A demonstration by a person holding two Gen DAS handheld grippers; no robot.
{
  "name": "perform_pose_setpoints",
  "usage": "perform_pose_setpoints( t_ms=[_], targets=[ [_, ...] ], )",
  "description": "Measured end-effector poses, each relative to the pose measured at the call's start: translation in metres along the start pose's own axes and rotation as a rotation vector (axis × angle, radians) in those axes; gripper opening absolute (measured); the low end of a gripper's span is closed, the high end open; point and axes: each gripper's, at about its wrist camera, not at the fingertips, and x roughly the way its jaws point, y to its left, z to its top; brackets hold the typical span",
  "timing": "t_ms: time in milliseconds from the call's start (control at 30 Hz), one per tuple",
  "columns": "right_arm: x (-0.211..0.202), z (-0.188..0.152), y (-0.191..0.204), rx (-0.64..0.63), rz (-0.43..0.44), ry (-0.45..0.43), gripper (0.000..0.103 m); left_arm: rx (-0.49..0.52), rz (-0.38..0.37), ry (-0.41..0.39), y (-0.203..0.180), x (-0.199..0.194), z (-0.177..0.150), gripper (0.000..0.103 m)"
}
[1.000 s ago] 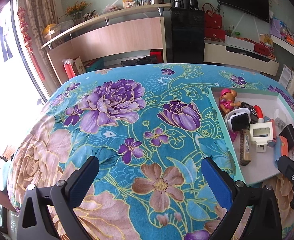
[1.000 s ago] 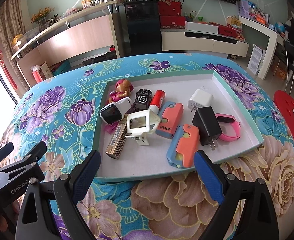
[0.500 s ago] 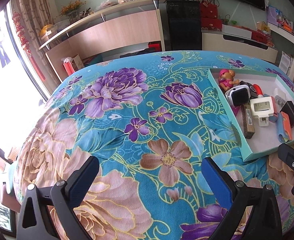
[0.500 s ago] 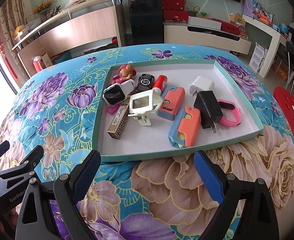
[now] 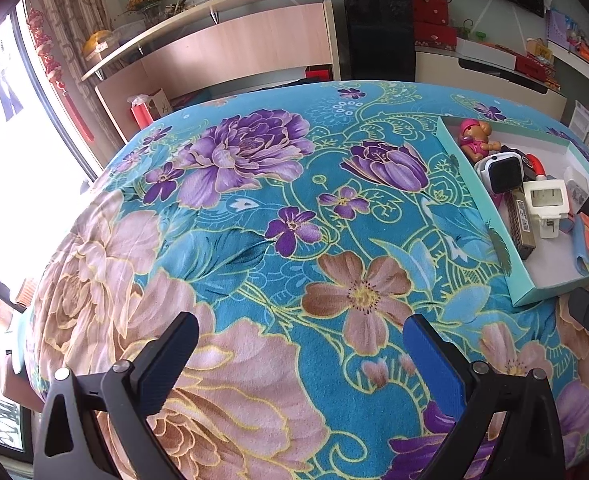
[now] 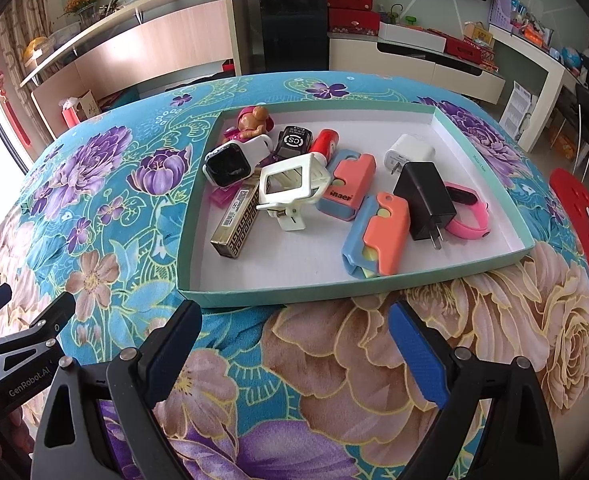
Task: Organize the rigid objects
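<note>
Both hand-held grippers, left [image 5: 300,350] and right [image 6: 294,338], are wide open and hold nothing. The toys and chargers sit in the shallow box [image 6: 198,236] on the flowery counter [image 5: 254,240], ahead of the right one.

Left wrist view looks across the cloth [image 5: 254,240], tray [image 5: 474,184] at 3 o'clock. Right wrist view faces the tray [image 6: 198,240] closely, straight ahead. Both share it.

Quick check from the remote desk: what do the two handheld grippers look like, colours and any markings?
Both match. The left gripper and right gripper have black plastic frames with triangular cutouts, silver pivot screws and blue textured pads on the fingers. White "GenRobot.AI" lettering shows on the left gripper's side in the right wrist view. No cables or sleeves visible.
</note>
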Motion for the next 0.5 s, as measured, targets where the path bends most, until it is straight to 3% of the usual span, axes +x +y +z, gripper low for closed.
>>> perform_pose_setpoints(
  t_ms=[500],
  targets=[
    [0.0061, -0.0012, -0.0029, 0.007, -0.009, 0.022, 0.095, 0.016, -0.003, 0.021, -0.002, 0.0041, -0.0025, 0.103]
  ],
)
